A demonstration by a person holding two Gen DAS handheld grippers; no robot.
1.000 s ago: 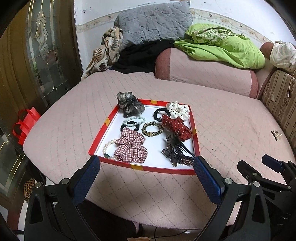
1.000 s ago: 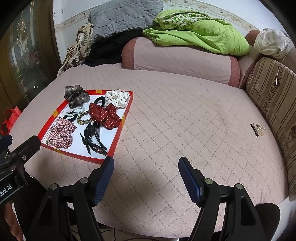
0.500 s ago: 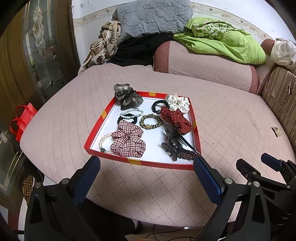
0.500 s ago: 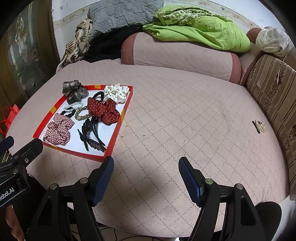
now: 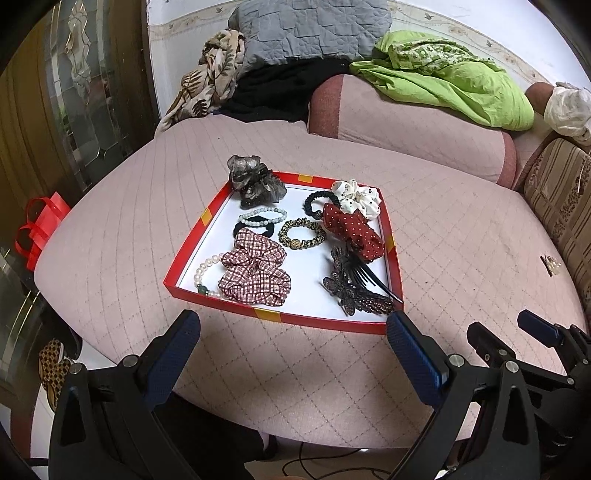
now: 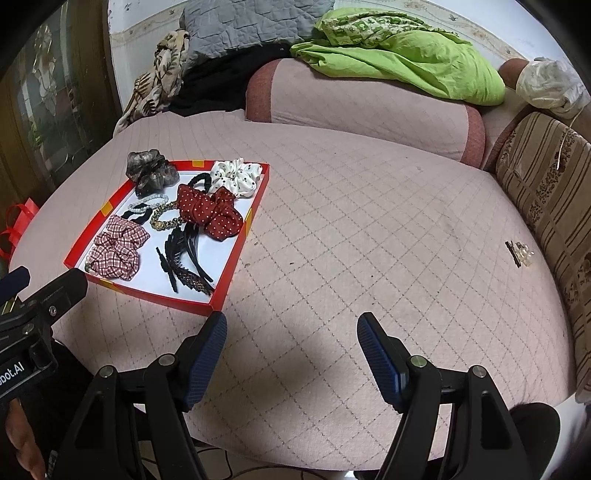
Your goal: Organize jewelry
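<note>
A red-rimmed white tray (image 5: 184, 251) (image 6: 236, 251) lies on the pink quilted bed. It holds a plaid scrunchie (image 5: 255, 273), a red dotted scrunchie (image 5: 351, 230), a white scrunchie (image 5: 356, 197), a grey scrunchie (image 5: 255, 182) on its far rim, bead bracelets, a pearl bracelet (image 5: 203, 273), a leopard band (image 5: 301, 234) and dark hair clips (image 5: 356, 291). A small clear hair clip (image 6: 520, 253) lies alone at the bed's right side. My left gripper (image 5: 291, 336) is open and empty just before the tray's near rim. My right gripper (image 6: 291, 332) is open and empty over bare quilt, right of the tray.
A pink bolster (image 6: 362, 99) with a green blanket (image 6: 406, 62), a grey quilt (image 5: 314, 29) and clothes lie at the back. A striped cushion (image 6: 546, 192) runs along the right. A red bag (image 5: 40, 229) hangs left of the bed. The bed edge is just below both grippers.
Both grippers have moved forward and a little lower toward the bed, so the tray looks nearer in both views. Both stay open and empty.
</note>
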